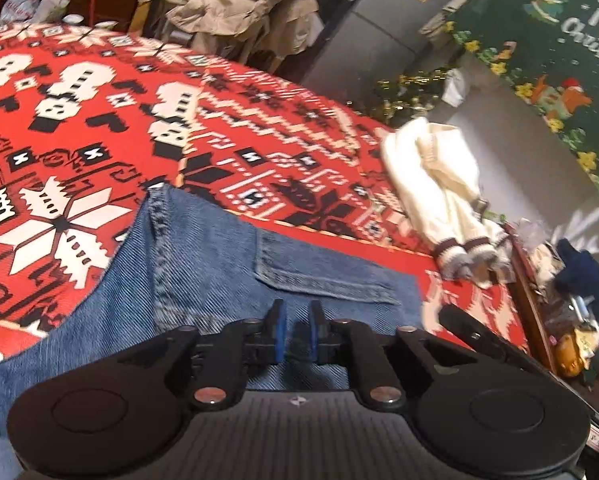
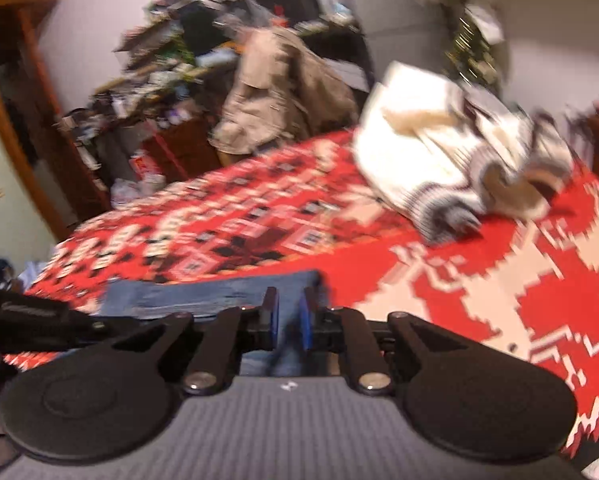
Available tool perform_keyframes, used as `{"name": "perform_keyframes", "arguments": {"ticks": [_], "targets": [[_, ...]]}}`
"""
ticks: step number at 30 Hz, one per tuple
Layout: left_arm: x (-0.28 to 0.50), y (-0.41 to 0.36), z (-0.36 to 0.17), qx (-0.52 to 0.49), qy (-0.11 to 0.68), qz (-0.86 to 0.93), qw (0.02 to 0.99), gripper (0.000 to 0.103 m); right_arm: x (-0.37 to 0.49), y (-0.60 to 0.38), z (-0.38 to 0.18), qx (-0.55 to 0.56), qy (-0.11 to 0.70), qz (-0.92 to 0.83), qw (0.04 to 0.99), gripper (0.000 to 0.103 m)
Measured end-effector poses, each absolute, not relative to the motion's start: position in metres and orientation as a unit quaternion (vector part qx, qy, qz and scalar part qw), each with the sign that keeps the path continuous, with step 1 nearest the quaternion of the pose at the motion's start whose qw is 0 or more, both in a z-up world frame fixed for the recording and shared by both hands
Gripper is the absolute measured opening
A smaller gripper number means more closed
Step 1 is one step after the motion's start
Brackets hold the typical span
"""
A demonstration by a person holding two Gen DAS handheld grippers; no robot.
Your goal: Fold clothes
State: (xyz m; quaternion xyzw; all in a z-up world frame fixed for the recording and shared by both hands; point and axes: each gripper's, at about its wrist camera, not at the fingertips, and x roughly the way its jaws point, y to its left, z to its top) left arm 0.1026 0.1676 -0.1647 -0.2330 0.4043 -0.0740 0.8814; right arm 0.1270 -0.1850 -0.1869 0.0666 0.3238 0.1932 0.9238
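Note:
Blue jeans point(image 1: 203, 256) lie on a red patterned blanket point(image 1: 79, 120), back pocket up. My left gripper point(image 1: 296, 318) sits low over their near edge. Its blue pads stand a narrow gap apart with denim between and under them. In the blurred right wrist view the jeans point(image 2: 203, 298) appear as a flat folded band seen edge-on. My right gripper point(image 2: 288, 316) is closed on their right end, with denim showing between the pads. Each gripper's black body shows at the edge of the other's view.
A cream sweater point(image 1: 431, 176) with dark-striped cuffs lies crumpled at the blanket's far right, also the cream sweater point(image 2: 419, 160). A beige jacket point(image 1: 251, 4) hangs behind the bed. A green Christmas cloth point(image 1: 559, 60) covers the wall at right. Cluttered shelves point(image 2: 159, 60) stand at the back left.

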Motion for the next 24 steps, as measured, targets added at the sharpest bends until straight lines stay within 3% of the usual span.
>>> {"name": "perform_keyframes", "arguments": {"ticks": [8,9,11,22,24], "targets": [[0.083,0.169,-0.177,-0.237,0.404,-0.067,0.881,0.018,0.099,-0.148,-0.180,0.007,0.313,0.234,0.921,0.012],[0.080,0.169,-0.179,-0.228,0.404,-0.061,0.884,0.009,0.098,-0.148,-0.185,-0.001,0.314,0.230,0.921,0.009],[0.073,0.170,-0.185,-0.208,0.405,-0.049,0.889,0.003,0.096,-0.149,-0.189,-0.016,0.312,0.227,0.922,0.009],[0.048,0.175,-0.186,-0.188,0.410,-0.028,0.892,0.003,0.077,-0.167,-0.183,-0.020,0.329,0.197,0.923,0.009],[0.042,0.175,-0.183,-0.194,0.398,-0.026,0.896,0.004,0.073,-0.173,-0.179,-0.006,0.318,0.195,0.928,0.017]]}}
